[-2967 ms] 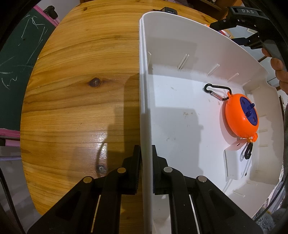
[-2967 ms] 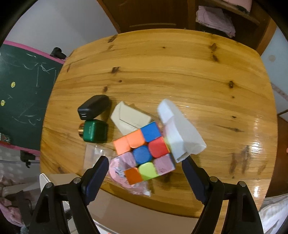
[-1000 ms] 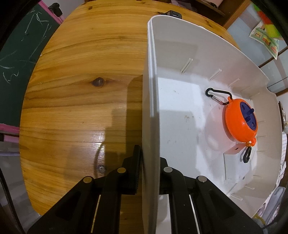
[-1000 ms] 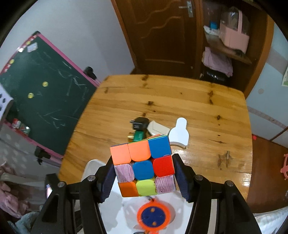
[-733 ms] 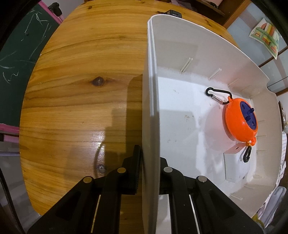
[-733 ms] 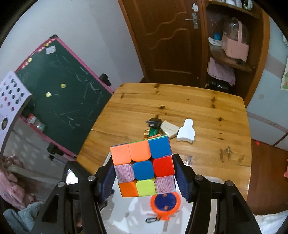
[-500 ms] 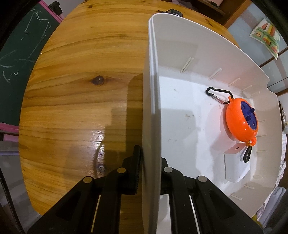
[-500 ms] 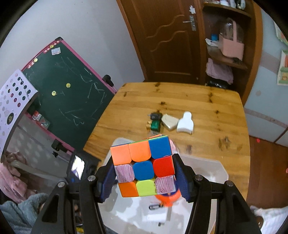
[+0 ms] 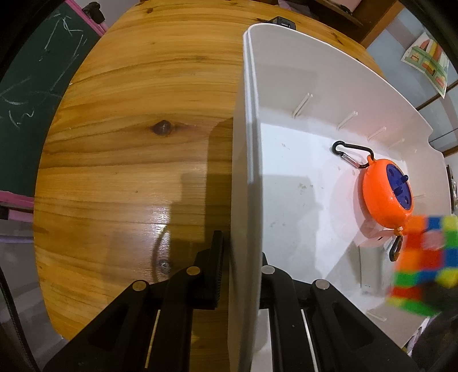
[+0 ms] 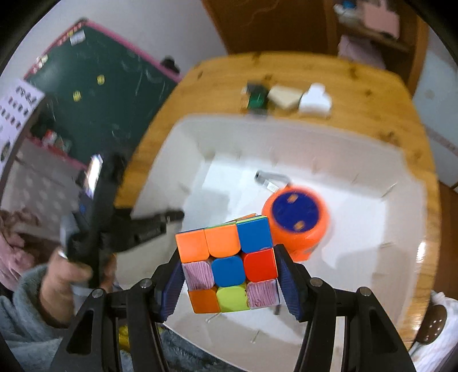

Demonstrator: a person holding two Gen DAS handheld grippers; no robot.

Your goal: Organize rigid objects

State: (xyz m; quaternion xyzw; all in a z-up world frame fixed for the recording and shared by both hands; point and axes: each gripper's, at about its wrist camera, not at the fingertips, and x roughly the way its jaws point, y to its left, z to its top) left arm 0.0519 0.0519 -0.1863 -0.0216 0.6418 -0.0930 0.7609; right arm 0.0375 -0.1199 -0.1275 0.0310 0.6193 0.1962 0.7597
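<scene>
My right gripper (image 10: 229,271) is shut on a multicoloured puzzle cube (image 10: 227,263) and holds it in the air above the white bin (image 10: 177,148). The cube also shows blurred at the right edge of the left wrist view (image 9: 423,263). My left gripper (image 9: 240,257) is shut on the bin's side wall (image 9: 246,171). An orange round reel (image 9: 386,191) with a blue centre and black carabiners lies on the bin floor; it also shows in the right wrist view (image 10: 294,220). A green item (image 10: 256,98), a beige piece (image 10: 284,96) and a white piece (image 10: 315,101) lie on the wooden table (image 10: 372,94) beyond the bin.
A white flat card (image 9: 370,269) lies in the bin near the reel. A green chalkboard (image 10: 94,85) stands left of the table. A dark door (image 10: 274,23) and shelves stand behind it. The table's left half (image 9: 128,143) is bare wood.
My right gripper lifted the cube off the table and carried it back over the bin, dropping closer to it. The cube has entered the left wrist view. My left gripper keeps its hold on the wall.
</scene>
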